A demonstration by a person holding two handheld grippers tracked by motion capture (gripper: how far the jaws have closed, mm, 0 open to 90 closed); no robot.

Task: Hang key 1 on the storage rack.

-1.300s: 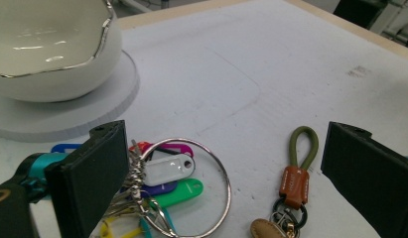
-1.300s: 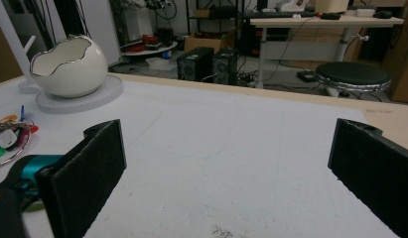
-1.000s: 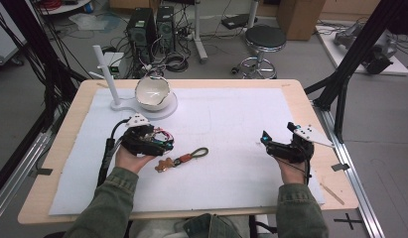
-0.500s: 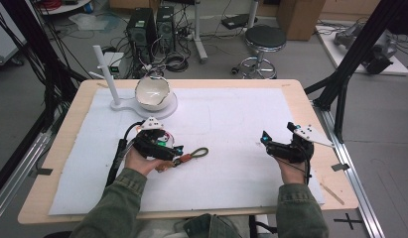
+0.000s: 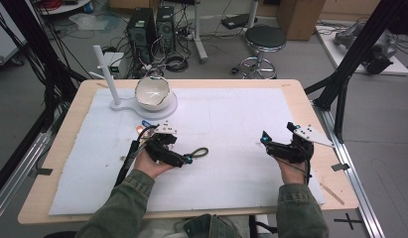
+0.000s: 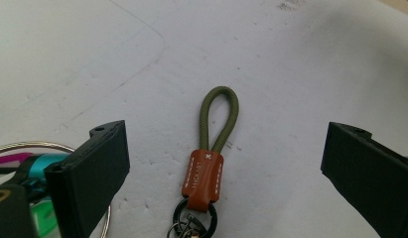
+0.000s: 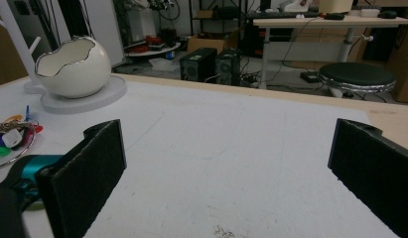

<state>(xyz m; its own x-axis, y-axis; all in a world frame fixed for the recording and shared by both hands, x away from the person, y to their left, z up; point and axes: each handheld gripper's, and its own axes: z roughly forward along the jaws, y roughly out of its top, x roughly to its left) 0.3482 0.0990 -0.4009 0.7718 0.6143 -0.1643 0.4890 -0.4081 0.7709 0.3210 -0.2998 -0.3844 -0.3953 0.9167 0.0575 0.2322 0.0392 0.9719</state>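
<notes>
A keychain (image 6: 205, 173) lies flat on the white mat, with an olive-green cord loop, a brown stitched leather tab and a dark ring at its near end. My left gripper (image 6: 226, 134) hovers over it, jaws wide open, one on each side and touching nothing. In the high view the left gripper (image 5: 184, 157) covers the ring end, and the green loop (image 5: 200, 152) pokes out to its right. My right gripper (image 5: 268, 144) is held above the mat's right part, open and empty, and its wide-apart jaws (image 7: 226, 131) point across the table.
A white egg-shaped bowl (image 5: 153, 92) sits on a round base at the back left, beside a white post stand (image 5: 104, 74). A bundle of coloured keys on a ring (image 7: 10, 134) lies near the left hand. Bare mat (image 5: 241, 119) stretches between the grippers.
My left gripper has moved to the right, over the keychain's ring end, so its jaws now straddle the keychain. The right gripper has hardly moved.
</notes>
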